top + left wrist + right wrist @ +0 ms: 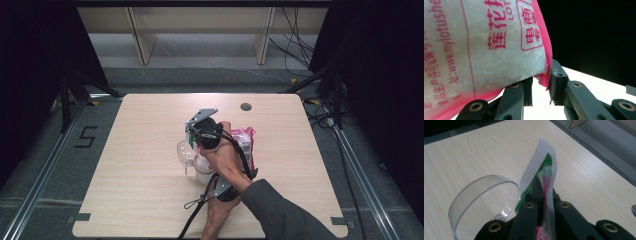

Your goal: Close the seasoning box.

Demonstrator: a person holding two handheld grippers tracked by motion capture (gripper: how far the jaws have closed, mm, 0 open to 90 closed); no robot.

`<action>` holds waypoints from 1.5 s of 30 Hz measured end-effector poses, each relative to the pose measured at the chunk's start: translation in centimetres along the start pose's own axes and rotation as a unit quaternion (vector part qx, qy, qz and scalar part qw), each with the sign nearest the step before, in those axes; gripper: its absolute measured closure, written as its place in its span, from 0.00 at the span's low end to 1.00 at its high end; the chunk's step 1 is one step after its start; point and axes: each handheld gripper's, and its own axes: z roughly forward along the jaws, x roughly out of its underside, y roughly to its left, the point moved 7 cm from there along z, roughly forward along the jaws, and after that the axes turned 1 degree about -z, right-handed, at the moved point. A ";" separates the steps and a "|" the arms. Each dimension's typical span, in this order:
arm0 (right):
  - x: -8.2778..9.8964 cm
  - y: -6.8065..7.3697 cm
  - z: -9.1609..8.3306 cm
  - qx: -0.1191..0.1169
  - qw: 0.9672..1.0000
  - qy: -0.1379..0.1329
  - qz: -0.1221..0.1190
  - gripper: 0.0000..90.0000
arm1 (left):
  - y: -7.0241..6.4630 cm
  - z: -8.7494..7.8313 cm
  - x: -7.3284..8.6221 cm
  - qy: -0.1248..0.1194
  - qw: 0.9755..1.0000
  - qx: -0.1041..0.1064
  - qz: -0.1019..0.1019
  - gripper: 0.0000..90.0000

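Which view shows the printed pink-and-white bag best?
The left gripper view: the bag looms close, its red lettering and white grains clear. The high view shows it small, beside the hand. The right gripper view shows a thin pinched edge.

My left gripper (541, 86) has the pink edge of a bag (486, 50) of white grains sitting between its jaws; the bag bulges toward ten o'clock, pale table (586, 80) behind.
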 end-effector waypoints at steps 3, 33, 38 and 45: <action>0.0 0.0 0.0 0.001 1.000 0.000 0.000 1.00 | 0.0 0.0 0.0 0.000 1.000 0.000 0.000 0.83; 0.1 0.0 0.1 0.009 1.000 -0.004 -0.007 1.00 | -0.1 -0.2 0.1 0.004 1.000 0.013 -0.004 0.83; 0.2 0.2 0.3 0.004 1.000 0.009 -0.019 1.00 | 1.1 -0.8 0.6 0.055 0.996 -0.002 0.063 0.83; 0.2 0.4 0.4 0.002 1.000 0.010 -0.016 1.00 | 1.2 -0.9 0.5 0.049 0.997 -0.009 0.054 0.84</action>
